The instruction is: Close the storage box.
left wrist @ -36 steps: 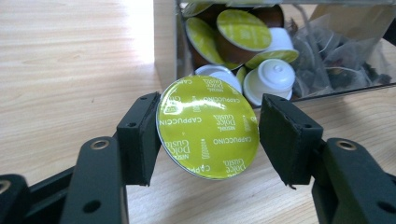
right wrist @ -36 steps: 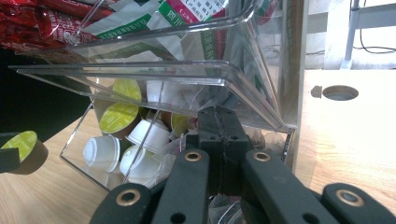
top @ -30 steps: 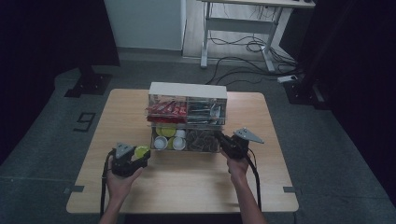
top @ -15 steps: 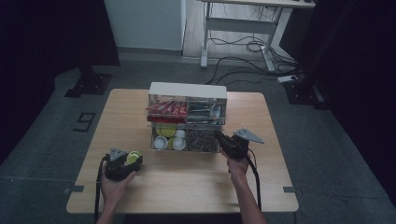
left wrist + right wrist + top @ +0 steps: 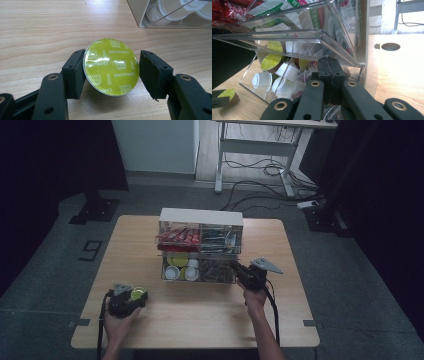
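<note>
Left gripper [image 5: 136, 296] is sitting at lower left of the high view, held by the left hand [image 5: 119, 320], forearm entering from the bottom edge; its jaws are standing apart. Right gripper [image 5: 239, 269] is sitting right of centre, right hand [image 5: 255, 296] behind it, jaws pressing together, pads touching.

The left gripper [image 5: 131, 299], holding the round yellow-green foil-topped coffee capsule [image 5: 137, 294], now sits farther from the clear plastic organiser [image 5: 200, 251], toward seven o'clock.
</note>
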`<action>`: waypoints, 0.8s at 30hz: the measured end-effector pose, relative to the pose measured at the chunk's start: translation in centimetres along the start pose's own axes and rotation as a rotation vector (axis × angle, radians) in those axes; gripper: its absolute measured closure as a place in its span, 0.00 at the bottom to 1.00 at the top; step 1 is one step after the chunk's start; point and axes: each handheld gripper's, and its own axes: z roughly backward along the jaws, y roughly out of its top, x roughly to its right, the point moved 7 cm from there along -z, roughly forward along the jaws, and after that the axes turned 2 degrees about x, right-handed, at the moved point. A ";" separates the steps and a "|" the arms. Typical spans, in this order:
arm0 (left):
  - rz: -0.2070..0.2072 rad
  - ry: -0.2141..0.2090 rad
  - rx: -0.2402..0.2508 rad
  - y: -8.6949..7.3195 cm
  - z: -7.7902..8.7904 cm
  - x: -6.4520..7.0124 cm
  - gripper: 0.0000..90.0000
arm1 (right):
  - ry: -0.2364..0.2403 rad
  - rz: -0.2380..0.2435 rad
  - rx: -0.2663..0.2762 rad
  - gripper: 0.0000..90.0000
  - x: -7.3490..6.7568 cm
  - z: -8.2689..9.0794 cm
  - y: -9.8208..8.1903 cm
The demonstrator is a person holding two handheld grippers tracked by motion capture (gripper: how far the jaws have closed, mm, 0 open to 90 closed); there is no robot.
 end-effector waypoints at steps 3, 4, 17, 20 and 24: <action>-0.011 -0.003 -0.027 -0.4 -0.3 0.2 0.36 | -0.002 0.002 -0.001 0.99 0.0 0.0 0.0; -0.011 -0.003 -0.027 -0.4 -0.3 0.2 0.34 | -0.002 0.003 -0.002 0.99 0.0 0.0 0.0; -0.025 -0.028 0.074 1.4 3.0 1.2 0.26 | -0.003 0.006 0.000 0.99 -0.1 0.1 0.0; -0.030 -0.040 0.088 1.8 3.6 1.7 0.26 | -0.003 0.007 -0.001 0.99 -0.1 0.1 0.0; -0.051 -0.060 0.105 2.3 4.4 2.7 0.26 | -0.004 0.008 -0.002 0.99 -0.1 0.1 0.0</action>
